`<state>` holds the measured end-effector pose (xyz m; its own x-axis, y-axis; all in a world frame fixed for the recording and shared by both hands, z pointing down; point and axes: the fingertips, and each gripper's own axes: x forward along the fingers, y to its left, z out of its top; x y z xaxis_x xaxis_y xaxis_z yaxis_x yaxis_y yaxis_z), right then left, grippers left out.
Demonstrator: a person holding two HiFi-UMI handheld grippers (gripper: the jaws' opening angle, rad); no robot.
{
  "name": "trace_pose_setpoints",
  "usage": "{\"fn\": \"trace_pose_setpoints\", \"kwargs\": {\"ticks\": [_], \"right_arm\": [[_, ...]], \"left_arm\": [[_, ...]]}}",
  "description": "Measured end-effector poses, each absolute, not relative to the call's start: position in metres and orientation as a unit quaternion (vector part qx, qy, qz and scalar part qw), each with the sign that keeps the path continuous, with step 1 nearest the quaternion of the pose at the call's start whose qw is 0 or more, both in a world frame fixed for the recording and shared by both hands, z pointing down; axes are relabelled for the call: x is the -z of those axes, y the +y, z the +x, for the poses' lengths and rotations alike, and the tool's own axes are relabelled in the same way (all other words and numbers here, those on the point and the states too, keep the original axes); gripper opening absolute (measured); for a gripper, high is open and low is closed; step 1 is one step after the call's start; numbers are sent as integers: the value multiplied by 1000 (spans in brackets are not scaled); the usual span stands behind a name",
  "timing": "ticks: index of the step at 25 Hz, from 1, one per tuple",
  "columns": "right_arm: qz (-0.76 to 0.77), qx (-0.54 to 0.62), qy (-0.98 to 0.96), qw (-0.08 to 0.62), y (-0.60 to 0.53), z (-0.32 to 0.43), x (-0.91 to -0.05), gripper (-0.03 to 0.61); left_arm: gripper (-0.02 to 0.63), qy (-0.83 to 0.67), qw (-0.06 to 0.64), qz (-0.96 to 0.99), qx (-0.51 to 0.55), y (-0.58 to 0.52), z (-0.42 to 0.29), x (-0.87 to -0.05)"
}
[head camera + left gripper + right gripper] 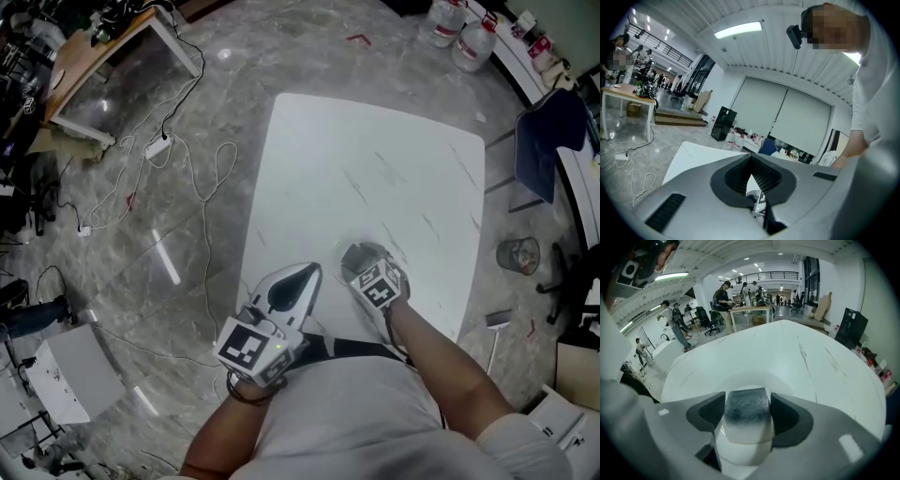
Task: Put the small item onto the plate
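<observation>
The small item (744,427), a white block with a smudged grey-black top, sits clamped between the dark pads of the right gripper (747,409), whose jaws press on its two sides. Just beyond it lies the white plate (754,380), a faint round outline on the white marbled worktop (375,159). Whether the item touches the plate cannot be told. The plate lies near the worktop's near edge, close to the person.

The left gripper (309,272) is held just beside the right one, over the same near edge. Its jaws are drawn together to a point with nothing between them. Around the worktop, white cables (202,178) trail over the glossy grey floor (234,66).
</observation>
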<state>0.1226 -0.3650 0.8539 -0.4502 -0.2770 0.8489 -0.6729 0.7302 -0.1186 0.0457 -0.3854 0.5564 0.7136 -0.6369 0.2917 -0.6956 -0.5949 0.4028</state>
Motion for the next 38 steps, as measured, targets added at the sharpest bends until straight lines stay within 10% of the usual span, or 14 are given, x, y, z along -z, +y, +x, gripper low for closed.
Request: {"fn": "trace_pose_setpoints", "kwargs": {"ticks": [22, 38], "right_arm": [[371, -171, -872, 271, -373, 136, -702, 44], [447, -39, -886, 112, -359, 160, -477, 3]], "left_arm": [[5, -342, 225, 911, -50, -379, 58, -519], [5, -295, 145, 944, -15, -379, 86, -415]]}}
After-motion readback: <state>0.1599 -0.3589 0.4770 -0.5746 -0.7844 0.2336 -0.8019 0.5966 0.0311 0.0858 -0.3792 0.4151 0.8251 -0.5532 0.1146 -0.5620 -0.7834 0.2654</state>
